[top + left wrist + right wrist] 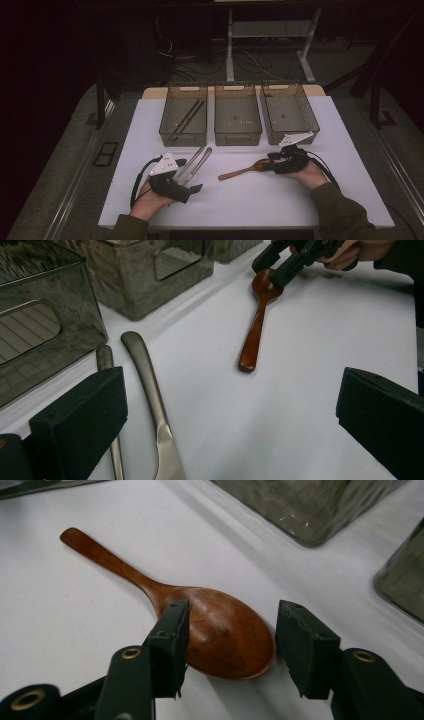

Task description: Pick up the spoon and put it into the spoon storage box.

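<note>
Wooden spoon (215,630) lies at centre-right of the high view, bowl between the right gripper's (227,647) half-open jaws; one pad meets its rim, the other stands just clear. The left gripper (225,425) gapes wide and empty beside two metal utensils (150,400) (lower left). Judged risk: pads closing on the curved, glossy bowl could squirt it sideways, short of the bins (238,116).
</note>
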Demonstrator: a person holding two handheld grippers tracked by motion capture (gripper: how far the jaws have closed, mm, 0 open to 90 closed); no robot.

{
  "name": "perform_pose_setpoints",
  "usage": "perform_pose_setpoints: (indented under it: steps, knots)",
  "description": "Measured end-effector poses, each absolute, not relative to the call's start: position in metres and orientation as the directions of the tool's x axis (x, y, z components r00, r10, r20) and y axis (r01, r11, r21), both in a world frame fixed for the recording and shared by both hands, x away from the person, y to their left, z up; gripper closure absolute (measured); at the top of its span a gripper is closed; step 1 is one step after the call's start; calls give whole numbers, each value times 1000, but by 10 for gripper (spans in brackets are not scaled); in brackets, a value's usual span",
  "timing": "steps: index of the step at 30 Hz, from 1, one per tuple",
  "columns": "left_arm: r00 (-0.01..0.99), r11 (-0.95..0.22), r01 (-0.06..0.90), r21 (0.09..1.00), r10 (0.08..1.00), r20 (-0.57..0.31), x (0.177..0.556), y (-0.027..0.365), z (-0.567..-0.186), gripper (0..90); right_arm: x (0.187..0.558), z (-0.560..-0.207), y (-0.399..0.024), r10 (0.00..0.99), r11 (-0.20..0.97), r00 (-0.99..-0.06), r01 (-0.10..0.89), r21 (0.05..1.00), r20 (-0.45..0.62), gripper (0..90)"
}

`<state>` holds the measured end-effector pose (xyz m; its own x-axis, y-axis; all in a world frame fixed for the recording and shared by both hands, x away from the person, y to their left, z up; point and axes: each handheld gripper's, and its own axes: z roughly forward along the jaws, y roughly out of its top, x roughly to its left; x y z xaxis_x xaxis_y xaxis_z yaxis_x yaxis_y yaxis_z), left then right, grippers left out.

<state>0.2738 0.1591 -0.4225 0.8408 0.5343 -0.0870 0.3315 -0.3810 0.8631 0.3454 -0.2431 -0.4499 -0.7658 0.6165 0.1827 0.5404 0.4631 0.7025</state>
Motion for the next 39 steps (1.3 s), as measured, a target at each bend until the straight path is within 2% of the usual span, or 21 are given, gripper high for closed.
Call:
perform_pose_setpoints:
  steps: [12,32,39]
  knots:
    - [841,-381,333,863,533,-89,273,159,-422,0,341,-451,-240,579,534,-806,490,690,124,552]
    - [844,-383,328,863,530,-85,273,158,-422,0,336,-446,-248,482,599,-868,425,679,118,699]
    - [843,-386,328,862,531,-83,273,158,-422,0,333,-442,-251,457,613,-881,411,674,122,781]
